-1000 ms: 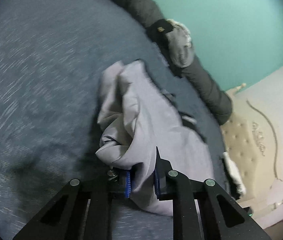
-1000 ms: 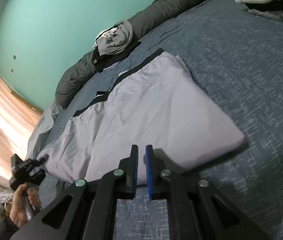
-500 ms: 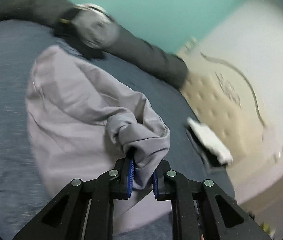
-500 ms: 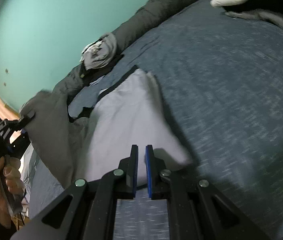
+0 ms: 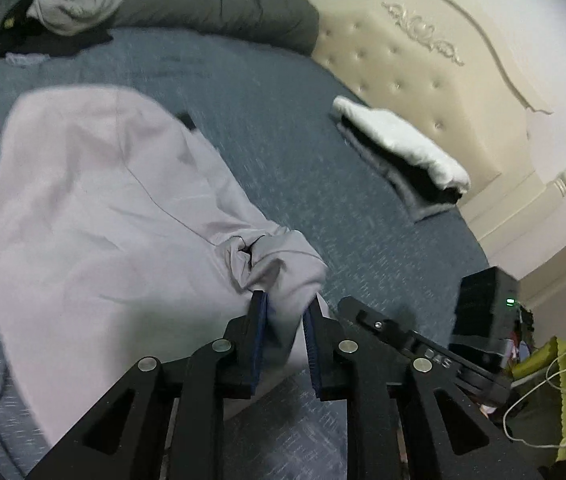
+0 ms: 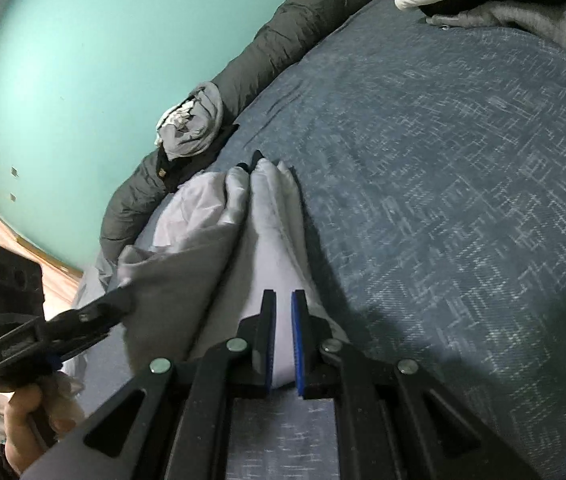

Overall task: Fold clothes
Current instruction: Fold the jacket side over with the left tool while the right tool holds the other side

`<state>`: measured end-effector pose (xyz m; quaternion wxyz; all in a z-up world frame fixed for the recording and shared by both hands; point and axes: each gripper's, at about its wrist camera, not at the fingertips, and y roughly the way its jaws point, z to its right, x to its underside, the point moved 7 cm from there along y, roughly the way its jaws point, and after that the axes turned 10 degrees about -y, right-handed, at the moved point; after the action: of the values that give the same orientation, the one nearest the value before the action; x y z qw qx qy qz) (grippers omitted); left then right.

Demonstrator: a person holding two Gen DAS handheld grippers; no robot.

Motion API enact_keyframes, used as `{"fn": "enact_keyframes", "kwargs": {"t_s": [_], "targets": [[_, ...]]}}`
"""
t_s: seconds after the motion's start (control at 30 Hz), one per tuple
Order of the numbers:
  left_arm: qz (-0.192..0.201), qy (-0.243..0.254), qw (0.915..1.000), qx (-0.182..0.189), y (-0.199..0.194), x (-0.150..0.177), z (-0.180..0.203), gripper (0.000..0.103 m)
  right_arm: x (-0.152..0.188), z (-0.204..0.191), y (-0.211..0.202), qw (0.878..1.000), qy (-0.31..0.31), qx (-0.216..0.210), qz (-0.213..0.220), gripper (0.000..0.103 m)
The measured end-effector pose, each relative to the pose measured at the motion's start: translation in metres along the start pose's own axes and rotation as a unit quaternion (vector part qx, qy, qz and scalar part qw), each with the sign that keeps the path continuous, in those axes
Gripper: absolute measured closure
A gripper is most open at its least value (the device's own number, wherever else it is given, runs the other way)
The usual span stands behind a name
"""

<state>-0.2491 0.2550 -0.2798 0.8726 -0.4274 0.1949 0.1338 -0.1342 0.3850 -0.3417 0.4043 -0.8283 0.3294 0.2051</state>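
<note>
My left tool (image 5: pixel 283 312) clamps a bunched garment (image 5: pixel 95 208) corner over the bed (image 5: pixel 283 120), my right tool (image 6: pixel 281 312) pinches its near edge; loose bunching could slip and skew the fold.

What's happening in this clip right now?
A person is folding a pale lilac-grey fabric garment on a blue-grey woven bedspread. The left hand-held gripper pinches a bunched end of it, lying over the rest. The right hand-held gripper clamps the garment's near edge.
</note>
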Motion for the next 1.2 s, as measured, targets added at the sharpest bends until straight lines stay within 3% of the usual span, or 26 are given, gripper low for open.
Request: {"fn": "enact_keyframes", "kwargs": {"t_s": [0.07,0.1,0.13,0.2,0.3,0.4,0.53,0.83,0.87,0.93,1.0,1.1,1.2], "targets": [[0.006,-0.005,0.9998,-0.017,-0.008,0.001,-0.015,0.079,-0.002,-0.005,-0.001,1.000,0.001,-0.012,0.004,0.093],[0.008,-0.008,0.9996,-0.025,-0.012,0.001,-0.023,0.077,-0.004,-0.010,-0.001,1.000,0.000,-0.020,0.007,0.085],[0.011,-0.011,0.9993,-0.034,-0.017,0.002,-0.030,0.076,-0.005,-0.014,-0.001,1.000,0.000,-0.028,0.009,0.070],[0.017,-0.016,0.9984,-0.051,-0.025,0.002,-0.045,0.075,-0.008,-0.024,-0.001,0.999,-0.004,-0.047,0.015,0.058],[0.025,-0.024,0.9965,-0.076,-0.038,0.004,-0.068,0.075,-0.013,-0.040,0.001,0.997,-0.014,-0.066,0.021,0.057],[0.033,-0.032,0.9938,-0.102,-0.051,0.005,-0.090,0.075,-0.015,-0.052,0.005,0.996,-0.019,-0.083,0.022,0.047],[0.020,-0.033,0.9930,-0.112,-0.040,0.017,-0.104,0.075,-0.014,-0.064,0.017,0.996,-0.031,-0.087,0.007,0.045],[0.005,-0.013,0.9926,-0.121,-0.025,0.033,-0.102,0.075,-0.014,-0.062,0.047,0.997,-0.055,-0.048,-0.020,0.046],[0.004,-0.012,0.9925,-0.122,-0.023,0.034,-0.102,0.075,-0.013,-0.060,0.049,0.997,-0.057,-0.045,-0.022,0.049],[0.003,-0.011,0.9923,-0.123,-0.021,0.034,-0.101,0.075,-0.012,-0.056,0.053,0.997,-0.062,-0.040,-0.026,0.075],[0.003,-0.011,0.9922,-0.124,-0.020,0.035,-0.100,0.075,-0.012,-0.053,0.054,0.997,-0.052,-0.049,-0.027,0.086],[0.002,-0.007,0.9916,-0.129,-0.019,0.034,-0.096,0.074,-0.014,-0.049,0.042,0.997,-0.034,-0.061,-0.013,0.092],[0.002,-0.004,0.9916,-0.130,-0.020,0.031,-0.091,0.074,-0.022,-0.054,0.022,0.997,-0.054,-0.052,0.017,0.094]]}}
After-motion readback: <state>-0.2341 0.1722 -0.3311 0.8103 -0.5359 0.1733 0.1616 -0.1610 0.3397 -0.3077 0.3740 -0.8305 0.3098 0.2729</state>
